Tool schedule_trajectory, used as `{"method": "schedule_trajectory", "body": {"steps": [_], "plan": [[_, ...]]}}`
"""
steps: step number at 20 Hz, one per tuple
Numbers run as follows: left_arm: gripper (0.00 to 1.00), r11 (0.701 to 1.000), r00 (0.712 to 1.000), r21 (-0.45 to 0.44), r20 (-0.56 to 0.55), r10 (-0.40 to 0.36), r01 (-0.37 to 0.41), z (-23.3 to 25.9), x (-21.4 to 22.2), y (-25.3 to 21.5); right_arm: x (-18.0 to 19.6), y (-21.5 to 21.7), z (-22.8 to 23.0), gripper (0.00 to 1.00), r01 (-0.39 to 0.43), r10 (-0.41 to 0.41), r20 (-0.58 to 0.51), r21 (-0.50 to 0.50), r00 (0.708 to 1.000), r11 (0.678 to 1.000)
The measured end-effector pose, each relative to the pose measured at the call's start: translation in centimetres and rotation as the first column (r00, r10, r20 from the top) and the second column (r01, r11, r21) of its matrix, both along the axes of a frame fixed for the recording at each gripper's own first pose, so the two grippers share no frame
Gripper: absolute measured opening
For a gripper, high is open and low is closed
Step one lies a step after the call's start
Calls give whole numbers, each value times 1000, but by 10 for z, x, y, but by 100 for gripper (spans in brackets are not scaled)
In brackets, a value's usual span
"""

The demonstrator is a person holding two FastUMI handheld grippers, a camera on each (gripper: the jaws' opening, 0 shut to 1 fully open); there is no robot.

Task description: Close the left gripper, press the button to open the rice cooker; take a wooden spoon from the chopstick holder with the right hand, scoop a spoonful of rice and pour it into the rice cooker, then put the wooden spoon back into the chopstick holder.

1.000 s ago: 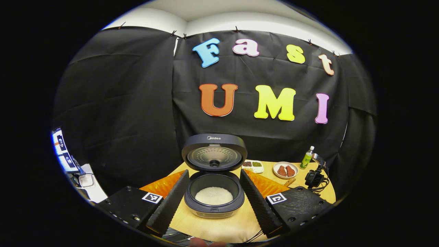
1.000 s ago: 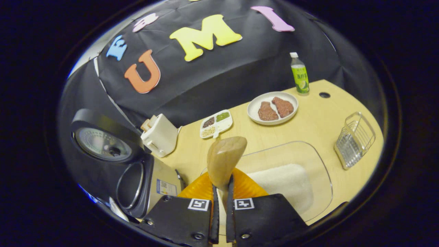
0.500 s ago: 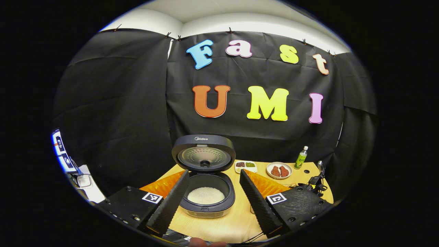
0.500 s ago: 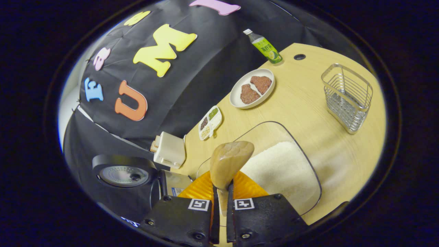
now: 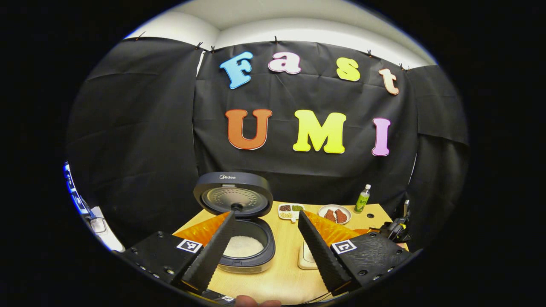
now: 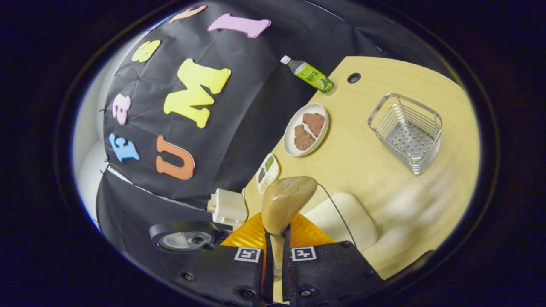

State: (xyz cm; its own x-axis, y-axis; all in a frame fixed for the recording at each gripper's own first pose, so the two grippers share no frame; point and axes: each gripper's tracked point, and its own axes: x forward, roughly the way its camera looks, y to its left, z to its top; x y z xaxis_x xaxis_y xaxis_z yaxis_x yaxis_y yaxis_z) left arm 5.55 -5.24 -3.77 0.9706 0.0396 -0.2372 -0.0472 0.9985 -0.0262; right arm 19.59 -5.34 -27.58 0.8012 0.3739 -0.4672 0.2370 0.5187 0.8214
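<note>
Now we are clamping the wooden spoon (image 6: 285,204) in the right hand-held gripper (image 6: 276,256), bowl forward, chopstick holder (image 6: 406,133) lying ahead-right; the left hand-held gripper (image 5: 264,247) is gaping.

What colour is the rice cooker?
The rice cooker is dark grey to black, with a silvery metal plate inside its raised lid; the left gripper view shows it best.

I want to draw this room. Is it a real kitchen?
Probably a pretend kitchen in a booth: a light wooden table against hung black cloth, with an open dark rice cooker, a white plate of brown meat and a wire metal basket.
</note>
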Motion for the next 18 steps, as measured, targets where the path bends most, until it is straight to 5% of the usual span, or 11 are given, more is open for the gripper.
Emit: {"method": "schedule_trajectory", "body": {"steps": [7,14,18], "plan": [[95,999,998,-12,38,51,-50,6,-1,15,-7,25,72,13,-57,53,51,74,997,996],[95,991,990,-30,58,130,-129,12,-26,54,1,128,131,13,-225,208,118,150,971,963],[95,983,981,-25,55,184,-183,13,-46,80,7,188,139,13,-308,293,135,107,946,945]]}}
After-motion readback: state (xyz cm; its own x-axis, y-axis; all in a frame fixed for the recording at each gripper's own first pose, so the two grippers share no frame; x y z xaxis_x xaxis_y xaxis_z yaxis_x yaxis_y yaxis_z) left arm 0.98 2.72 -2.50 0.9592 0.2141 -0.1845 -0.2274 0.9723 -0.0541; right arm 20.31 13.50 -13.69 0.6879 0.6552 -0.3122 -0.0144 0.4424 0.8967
